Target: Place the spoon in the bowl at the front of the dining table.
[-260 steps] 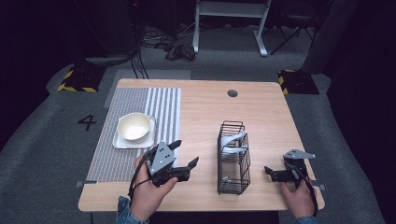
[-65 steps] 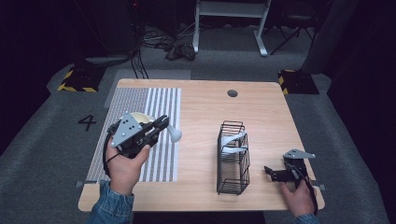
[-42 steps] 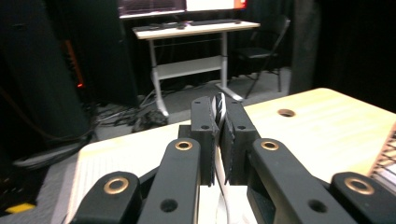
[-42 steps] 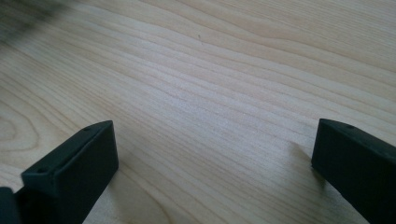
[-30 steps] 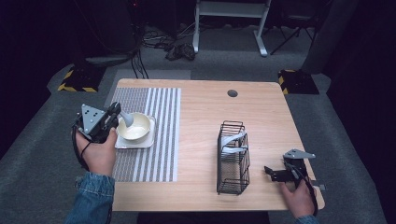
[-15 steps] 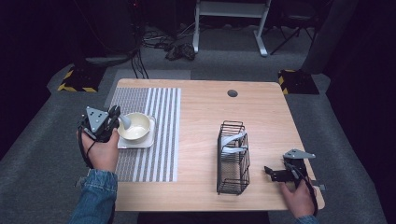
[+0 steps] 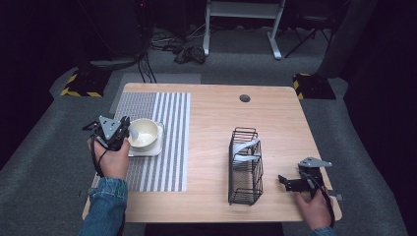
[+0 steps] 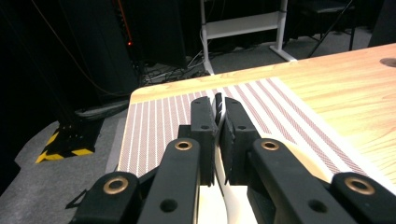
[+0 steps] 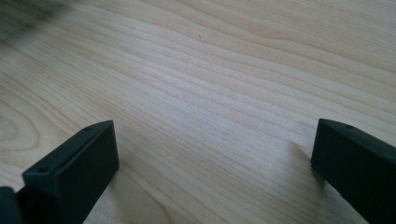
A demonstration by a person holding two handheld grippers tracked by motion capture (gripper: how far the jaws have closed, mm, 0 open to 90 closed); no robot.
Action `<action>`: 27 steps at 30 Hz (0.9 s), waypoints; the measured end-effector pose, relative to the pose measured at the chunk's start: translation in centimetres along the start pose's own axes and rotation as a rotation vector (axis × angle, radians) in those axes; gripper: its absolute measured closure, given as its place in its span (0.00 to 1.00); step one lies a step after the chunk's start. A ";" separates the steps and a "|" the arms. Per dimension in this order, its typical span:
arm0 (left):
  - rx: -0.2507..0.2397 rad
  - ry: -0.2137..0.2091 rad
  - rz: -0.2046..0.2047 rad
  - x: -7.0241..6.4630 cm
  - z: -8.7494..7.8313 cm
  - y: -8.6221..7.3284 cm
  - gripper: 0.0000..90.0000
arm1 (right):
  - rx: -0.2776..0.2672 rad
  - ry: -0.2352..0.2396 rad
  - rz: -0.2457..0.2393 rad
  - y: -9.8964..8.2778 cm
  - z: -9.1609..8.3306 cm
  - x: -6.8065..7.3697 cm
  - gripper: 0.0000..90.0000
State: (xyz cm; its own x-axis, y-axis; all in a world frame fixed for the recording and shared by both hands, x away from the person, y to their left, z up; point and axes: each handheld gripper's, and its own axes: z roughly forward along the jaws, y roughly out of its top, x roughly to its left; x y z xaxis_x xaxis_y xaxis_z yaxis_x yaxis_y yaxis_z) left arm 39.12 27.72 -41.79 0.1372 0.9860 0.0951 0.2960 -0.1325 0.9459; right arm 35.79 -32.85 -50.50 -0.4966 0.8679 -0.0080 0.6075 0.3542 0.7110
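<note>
Spoon in left claw, unmarked.

A striped grey placemat covers the left part of the wooden table. A black wire rack stands right of the table's middle with 2 pale pieces leaning inside it. A round dark grommet sits near the far edge. On the floor, 2 yellow-and-black striped blocks flank the far corners, and cables lie tangled beyond.
</note>
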 end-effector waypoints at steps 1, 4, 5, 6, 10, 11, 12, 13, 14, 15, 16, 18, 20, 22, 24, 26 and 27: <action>0.003 0.002 0.001 0.1 0.1 -0.1 0.94 | 0.000 0.000 0.000 0.0 0.0 0.0 0.01; 0.013 0.006 0.001 0.2 0.4 -0.4 0.94 | 0.000 0.000 0.000 0.0 0.0 0.0 0.01; 0.016 0.006 0.001 0.2 0.6 -0.5 0.94 | 0.000 0.000 0.001 0.0 0.0 0.0 0.01; 0.016 0.004 0.000 0.1 0.7 -0.6 0.94 | 0.000 0.000 0.001 0.0 0.0 0.0 0.01; 0.007 -0.002 0.005 -0.1 0.9 -0.8 0.94 | 0.000 0.000 0.000 0.0 0.0 0.0 0.01; 0.008 -0.004 0.006 -0.2 0.9 -0.8 0.94 | 0.000 0.000 0.000 0.0 0.0 0.0 0.01; 0.011 -0.009 0.006 -0.3 0.9 -0.7 0.93 | 0.000 0.000 0.000 0.0 0.0 0.0 0.01; 0.013 -0.015 -0.002 -0.4 0.9 -0.7 0.93 | 0.000 0.000 0.000 0.0 0.0 0.0 0.01; 0.014 -0.022 -0.007 -0.4 0.9 -0.7 0.92 | 0.000 0.000 0.000 0.0 0.0 0.0 0.01; 0.015 -0.030 -0.013 -0.5 0.9 -0.7 0.92 | 0.000 0.000 0.001 0.0 0.0 0.0 0.01; 0.014 -0.034 -0.017 -0.6 0.9 -0.7 0.91 | 0.000 0.000 0.000 0.0 0.0 0.0 0.01; 0.015 -0.053 -0.029 -0.8 0.9 -0.7 0.90 | 0.000 0.000 0.000 0.0 0.0 0.0 0.01; 0.019 -0.073 -0.034 -1.2 0.9 -0.6 0.89 | 0.000 0.000 0.000 0.0 0.0 0.0 0.01; 0.016 -0.090 -0.037 -1.5 0.9 -0.6 0.86 | 0.000 0.000 0.000 0.0 0.0 0.0 0.01; 0.017 -0.101 -0.035 -1.9 0.9 -0.5 0.82 | 0.000 0.000 0.001 0.0 0.0 0.0 0.01; 0.013 -0.107 -0.031 -2.3 1.0 -0.5 0.78 | 0.000 0.000 0.000 0.0 0.0 0.0 0.01; 0.015 -0.113 -0.025 -2.5 1.0 -0.6 0.76 | 0.000 0.000 0.000 0.0 0.0 0.0 0.01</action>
State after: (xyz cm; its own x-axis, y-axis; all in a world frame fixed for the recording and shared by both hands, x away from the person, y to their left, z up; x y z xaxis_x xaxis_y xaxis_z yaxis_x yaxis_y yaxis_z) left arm 39.57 25.27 -42.92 0.2348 0.9714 0.0355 0.3146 -0.1105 0.9428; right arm 35.79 -32.85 -50.50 -0.4966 0.8679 -0.0080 0.6075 0.3542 0.7110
